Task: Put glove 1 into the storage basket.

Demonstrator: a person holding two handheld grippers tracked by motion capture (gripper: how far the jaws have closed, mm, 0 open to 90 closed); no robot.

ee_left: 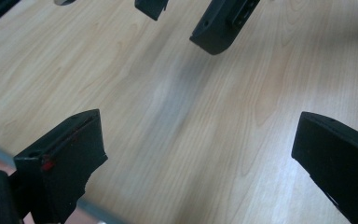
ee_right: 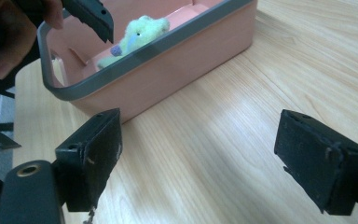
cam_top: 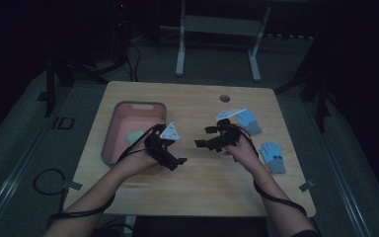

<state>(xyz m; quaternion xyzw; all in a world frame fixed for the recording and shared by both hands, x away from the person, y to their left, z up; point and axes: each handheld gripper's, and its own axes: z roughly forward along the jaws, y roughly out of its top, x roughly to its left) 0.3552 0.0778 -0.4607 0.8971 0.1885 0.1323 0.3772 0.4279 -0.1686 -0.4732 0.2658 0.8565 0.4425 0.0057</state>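
Two grippers over mid-table in the high view, left gripper (cam_top: 170, 157) beside the pink bin (cam_top: 112, 129), right gripper (cam_top: 209, 138) facing it; blue gloves (cam_top: 272, 155) lie to the right, untouched. Left gripper view: jaws wide, nothing between, bare wooden table (ee_left: 177, 121) below. Right gripper view: jaws wide, empty; green plush toy (ee_right: 137, 35) inside bin. Likely between picks; next, reach for a glove

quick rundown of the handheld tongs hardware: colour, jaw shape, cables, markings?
Both tongs are black. The left tongs carry a pale three-cornered plate on top; the right tongs carry one too. Jaws are blocky, flat-faced black pads, worn at the edges; a small red mark sits on one left pad. A black cable trails from each along the forearm. No sleeves visible on the forearms.
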